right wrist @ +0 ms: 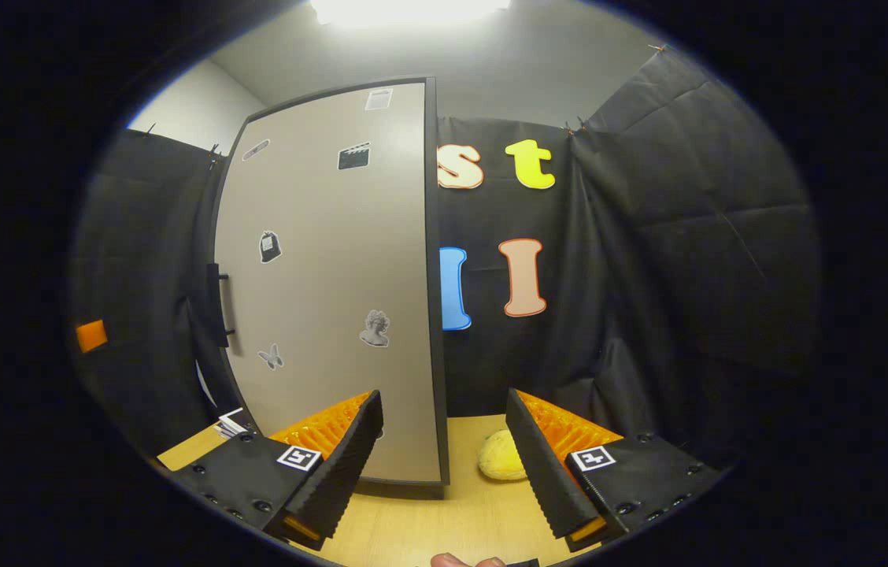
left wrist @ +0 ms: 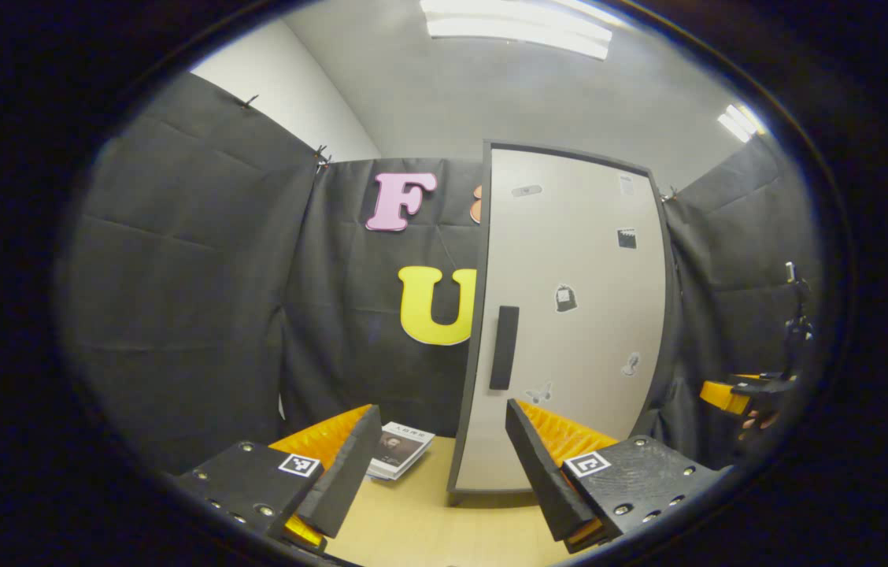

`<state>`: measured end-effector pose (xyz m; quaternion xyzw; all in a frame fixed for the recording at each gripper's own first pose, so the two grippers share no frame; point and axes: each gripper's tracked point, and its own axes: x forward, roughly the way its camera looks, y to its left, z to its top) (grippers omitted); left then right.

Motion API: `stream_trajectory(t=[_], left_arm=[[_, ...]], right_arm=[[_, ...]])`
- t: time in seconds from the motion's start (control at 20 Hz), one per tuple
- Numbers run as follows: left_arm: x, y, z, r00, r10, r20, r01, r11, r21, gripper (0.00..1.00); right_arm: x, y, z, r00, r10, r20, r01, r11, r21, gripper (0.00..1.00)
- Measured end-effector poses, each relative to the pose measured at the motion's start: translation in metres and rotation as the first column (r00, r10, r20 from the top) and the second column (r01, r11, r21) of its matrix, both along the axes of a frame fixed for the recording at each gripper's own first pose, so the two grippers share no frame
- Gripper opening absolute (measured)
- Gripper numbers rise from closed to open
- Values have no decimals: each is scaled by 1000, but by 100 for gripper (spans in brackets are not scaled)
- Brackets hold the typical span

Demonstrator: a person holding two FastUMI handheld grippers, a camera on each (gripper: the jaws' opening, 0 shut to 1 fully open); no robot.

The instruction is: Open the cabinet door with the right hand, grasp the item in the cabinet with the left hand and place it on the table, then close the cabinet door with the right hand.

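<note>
Judging by the shut cabinet door (left wrist: 570, 315), you had not begun: its dark handle (left wrist: 504, 347) at centre frame was untouched, and the item inside was hidden. Your left claw (left wrist: 444, 465) and right claw (right wrist: 444, 461) both stood apart, empty, low over the pale wooden tabletop (left wrist: 420, 520). A booklet (left wrist: 401, 449) lay lower left of the cabinet, a yellow lump (right wrist: 501, 461) at lower centre, black cloth walling the booth.

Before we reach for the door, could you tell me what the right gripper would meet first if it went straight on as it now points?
Probably the cabinet door's right edge, which lies between the open right gripper's fingers; depth is unclear.
</note>
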<state>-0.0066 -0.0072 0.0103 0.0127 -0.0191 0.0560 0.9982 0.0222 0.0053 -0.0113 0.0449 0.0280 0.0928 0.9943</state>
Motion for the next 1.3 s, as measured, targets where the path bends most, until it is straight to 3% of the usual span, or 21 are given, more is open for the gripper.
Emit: stream_trajectory(t=[0.5,0.55,0.7,1.0,1.15,1.3], left_arm=[[3,38,-39,998,21,-53,-21,1000,-10,97],[4,42,-43,998,11,-63,-12,1000,-20,96],[10,66,-49,996,15,-85,-15,1000,9,97],[22,95,-57,995,-4,-100,6,1000,17,97],[25,102,-62,995,-45,-84,43,999,-26,96],[28,125,-74,993,-34,-113,36,999,16,98]], right_arm=[[-5,25,-13,997,-25,-67,24,1000,-10,98],[-6,34,-10,997,-25,-74,25,1000,-3,95],[-6,63,3,997,-22,-78,22,1000,8,98],[1,142,45,995,62,-75,-61,998,5,95],[10,182,72,993,108,-36,-108,994,17,98],[22,214,97,991,134,5,-134,991,-19,98]])
